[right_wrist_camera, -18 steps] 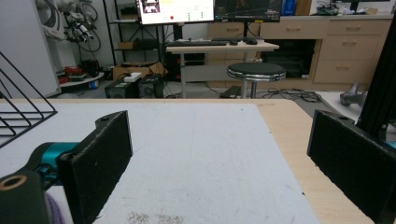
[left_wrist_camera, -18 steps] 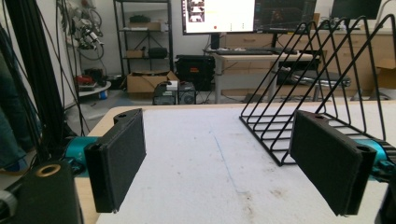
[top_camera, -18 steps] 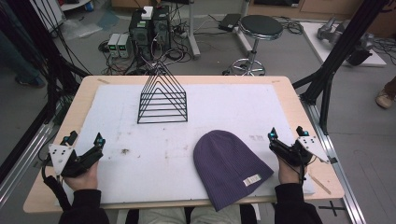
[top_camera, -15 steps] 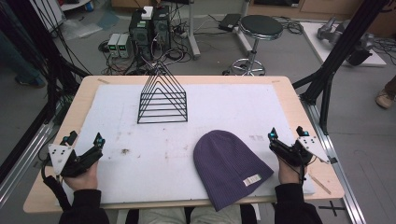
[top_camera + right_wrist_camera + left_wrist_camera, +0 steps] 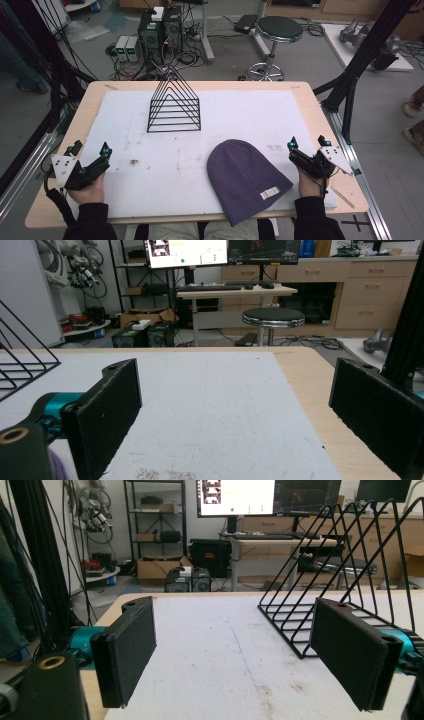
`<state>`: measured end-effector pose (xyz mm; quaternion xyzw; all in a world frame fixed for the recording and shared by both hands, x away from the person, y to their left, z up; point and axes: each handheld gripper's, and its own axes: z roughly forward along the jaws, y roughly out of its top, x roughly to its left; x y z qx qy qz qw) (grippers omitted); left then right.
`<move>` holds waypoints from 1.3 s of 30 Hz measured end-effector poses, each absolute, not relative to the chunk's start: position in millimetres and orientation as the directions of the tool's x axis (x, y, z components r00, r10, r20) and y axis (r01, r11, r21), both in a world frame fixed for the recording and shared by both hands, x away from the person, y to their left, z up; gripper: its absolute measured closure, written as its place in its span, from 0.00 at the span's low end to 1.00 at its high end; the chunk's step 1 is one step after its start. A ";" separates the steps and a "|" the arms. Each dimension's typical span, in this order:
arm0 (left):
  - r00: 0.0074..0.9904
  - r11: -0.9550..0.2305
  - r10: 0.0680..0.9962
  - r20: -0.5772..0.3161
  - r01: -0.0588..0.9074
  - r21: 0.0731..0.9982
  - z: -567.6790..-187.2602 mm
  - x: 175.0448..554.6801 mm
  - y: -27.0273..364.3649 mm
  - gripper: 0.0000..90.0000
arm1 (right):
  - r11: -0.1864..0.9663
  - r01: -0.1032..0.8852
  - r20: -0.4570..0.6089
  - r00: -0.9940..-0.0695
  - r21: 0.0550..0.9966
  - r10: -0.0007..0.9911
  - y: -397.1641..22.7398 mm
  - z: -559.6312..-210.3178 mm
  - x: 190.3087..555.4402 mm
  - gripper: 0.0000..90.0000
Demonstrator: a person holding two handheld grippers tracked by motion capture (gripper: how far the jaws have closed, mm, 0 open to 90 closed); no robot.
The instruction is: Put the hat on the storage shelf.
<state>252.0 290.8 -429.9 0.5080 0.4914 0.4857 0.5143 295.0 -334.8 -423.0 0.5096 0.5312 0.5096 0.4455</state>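
Observation:
A purple knit beanie (image 5: 246, 177) with a small white label lies flat on the white mat (image 5: 235, 112), near the front right. A black wire rack (image 5: 174, 107) of triangular dividers stands at the mat's far middle; its wires (image 5: 345, 565) rise beyond my left jaws. My left gripper (image 5: 90, 149) rests open at the mat's front left corner, nothing between its jaws (image 5: 240, 655). My right gripper (image 5: 308, 143) sits open just right of the beanie, jaws wide apart (image 5: 235, 410) over bare mat.
The wooden table edge (image 5: 315, 115) frames the mat. Black frame posts (image 5: 357, 65) rise at the right, and cables hang at the left. A stool (image 5: 279, 30) and computer boxes (image 5: 162, 27) stand on the floor beyond the table.

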 end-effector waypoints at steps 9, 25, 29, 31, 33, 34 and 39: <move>0.042 0.013 0.999 -0.012 -0.008 1.000 -429.7 251.6 290.9 0.21 | -0.041 0.073 0.047 -0.088 0.996 0.995 -333.9 -421.9 294.0 0.06; 0.046 -0.013 0.999 0.013 -0.011 1.000 -429.5 253.2 288.8 0.22 | -0.025 0.043 0.030 -0.119 0.999 0.992 -329.3 -410.0 296.3 0.06; 0.047 -0.015 0.999 0.016 -0.009 1.000 -429.5 253.3 288.0 0.22 | 0.008 0.040 -0.001 -0.166 0.999 0.986 -320.7 -403.3 299.5 0.06; 0.048 -0.016 0.999 0.017 -0.010 1.000 -429.3 253.0 288.3 0.22 | 0.023 0.035 -0.016 -0.186 0.999 0.982 -316.2 -401.7 300.6 0.06; 0.048 -0.017 0.999 0.018 -0.007 1.000 -429.3 252.8 288.6 0.22 | 0.034 0.039 -0.025 -0.217 0.999 0.976 -312.8 -399.8 302.1 0.06; 0.048 -0.016 0.999 0.017 -0.007 1.000 -429.4 252.9 288.6 0.22 | 0.034 0.039 -0.025 -0.222 0.999 0.975 -312.3 -398.8 302.2 0.06; 0.052 -0.012 0.999 0.012 -0.010 1.000 -429.5 252.9 287.6 0.22 | 0.050 0.055 -0.033 -0.286 0.997 0.958 -311.8 -389.9 307.3 0.06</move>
